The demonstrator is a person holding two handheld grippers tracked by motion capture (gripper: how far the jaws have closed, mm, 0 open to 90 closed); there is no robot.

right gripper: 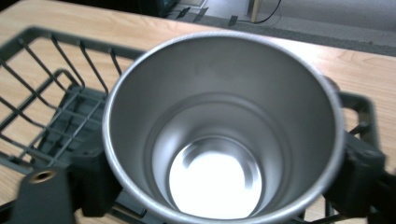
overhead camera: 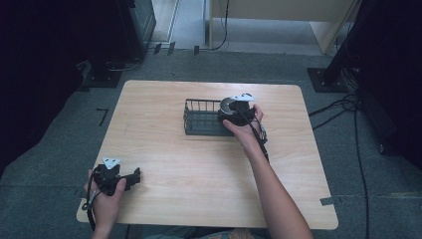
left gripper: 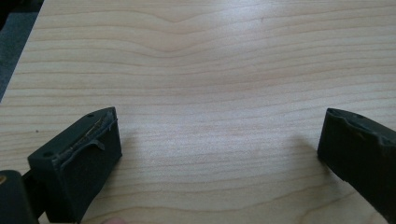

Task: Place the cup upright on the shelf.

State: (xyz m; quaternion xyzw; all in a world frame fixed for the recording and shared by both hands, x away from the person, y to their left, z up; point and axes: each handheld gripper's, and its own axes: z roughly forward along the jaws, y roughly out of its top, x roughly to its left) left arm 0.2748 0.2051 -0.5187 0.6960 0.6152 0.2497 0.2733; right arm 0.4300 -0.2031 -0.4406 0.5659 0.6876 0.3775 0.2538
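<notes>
A steel cup (right gripper: 219,126) stands upright between the jaws of my right gripper (right gripper: 219,186), which is shut on its sides. I look down into its empty, shiny inside. The cup (overhead camera: 228,105) is at the right end of a dark wire basket (overhead camera: 199,118) in the middle of the table, whether resting in it or held just above I cannot tell. My right gripper (overhead camera: 238,113) is at that end of the basket. My left gripper (overhead camera: 130,180) lies near the table's front left corner, open, with bare wood between its fingers (left gripper: 79,163).
The light wooden table (overhead camera: 199,174) has rounded corners and grey carpet around it. Cables (overhead camera: 348,107) run over the floor at the right. Dark stands and a black curtain flank the table at the back.
</notes>
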